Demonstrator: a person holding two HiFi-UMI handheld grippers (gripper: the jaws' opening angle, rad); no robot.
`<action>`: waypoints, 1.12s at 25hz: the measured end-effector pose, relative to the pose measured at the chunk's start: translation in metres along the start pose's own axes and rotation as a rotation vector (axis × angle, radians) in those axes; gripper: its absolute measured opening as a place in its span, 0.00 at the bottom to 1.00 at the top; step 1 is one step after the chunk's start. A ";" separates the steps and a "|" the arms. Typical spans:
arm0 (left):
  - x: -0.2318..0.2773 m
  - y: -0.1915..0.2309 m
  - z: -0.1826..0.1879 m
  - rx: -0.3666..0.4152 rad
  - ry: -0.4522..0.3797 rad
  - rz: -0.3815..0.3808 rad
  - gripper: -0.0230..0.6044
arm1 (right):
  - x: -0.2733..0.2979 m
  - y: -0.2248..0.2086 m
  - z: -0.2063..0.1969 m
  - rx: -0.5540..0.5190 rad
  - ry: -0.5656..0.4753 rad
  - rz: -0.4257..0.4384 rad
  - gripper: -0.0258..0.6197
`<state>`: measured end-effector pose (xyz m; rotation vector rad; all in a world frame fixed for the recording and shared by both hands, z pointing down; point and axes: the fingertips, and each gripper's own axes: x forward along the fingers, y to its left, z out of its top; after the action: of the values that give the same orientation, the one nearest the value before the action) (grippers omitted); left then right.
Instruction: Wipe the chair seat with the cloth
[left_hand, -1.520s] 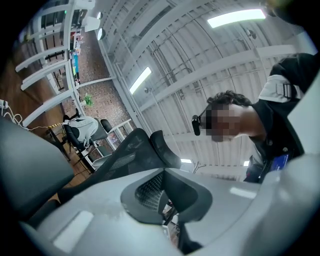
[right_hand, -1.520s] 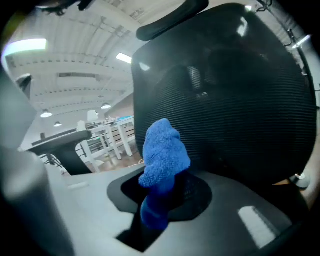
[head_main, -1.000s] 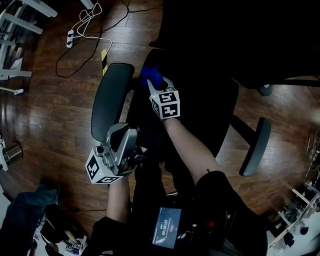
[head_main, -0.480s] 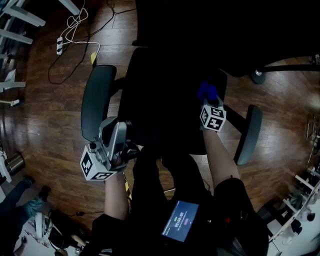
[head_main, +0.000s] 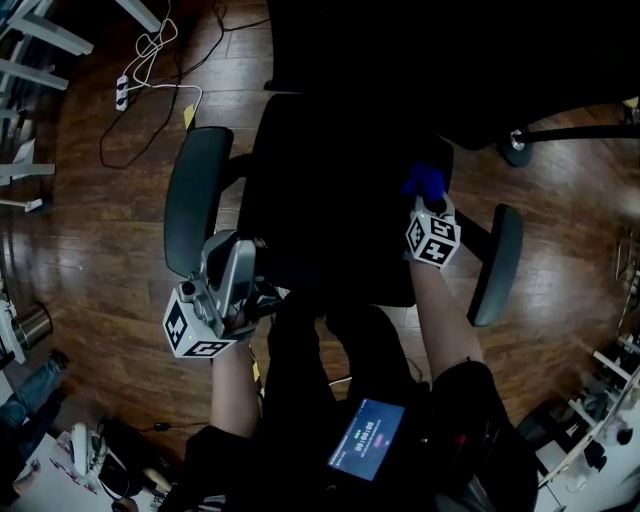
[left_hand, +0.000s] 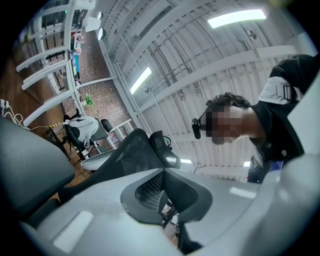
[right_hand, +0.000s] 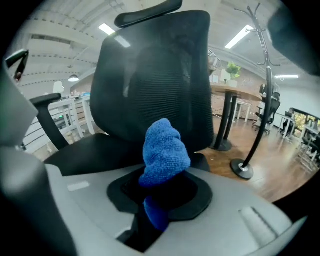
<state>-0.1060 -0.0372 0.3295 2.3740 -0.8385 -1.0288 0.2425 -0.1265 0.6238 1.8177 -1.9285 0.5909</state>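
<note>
Swept over from the seat's far left, the right gripper (head_main: 428, 203) holds the blue cloth (head_main: 424, 181) at the chair seat's (head_main: 330, 200) right side, left gripper (head_main: 262, 298) near-left, its jaws together and empty, while the right gripper view shows the cloth bunched lengthwise, pointing at the backrest (right_hand: 160, 75).

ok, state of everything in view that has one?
Cloth: bunched, clamped in the right gripper, at the seat's right side; contact with the seat unclear.
Right gripper: shut on cloth.
Left gripper: shut, empty.
Seat: too dark to judge whether it is clean.
</note>
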 end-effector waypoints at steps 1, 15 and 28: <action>-0.001 0.000 0.002 0.003 -0.005 0.002 0.03 | -0.001 0.023 0.009 0.000 -0.025 0.048 0.18; -0.019 -0.012 0.023 0.026 -0.034 0.039 0.03 | 0.018 0.348 0.005 -0.089 0.035 0.590 0.18; -0.018 -0.013 0.023 0.017 -0.031 0.023 0.03 | 0.000 0.163 -0.067 -0.059 0.136 0.293 0.18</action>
<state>-0.1288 -0.0189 0.3166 2.3627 -0.8870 -1.0554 0.0803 -0.0800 0.6758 1.4302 -2.1092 0.7231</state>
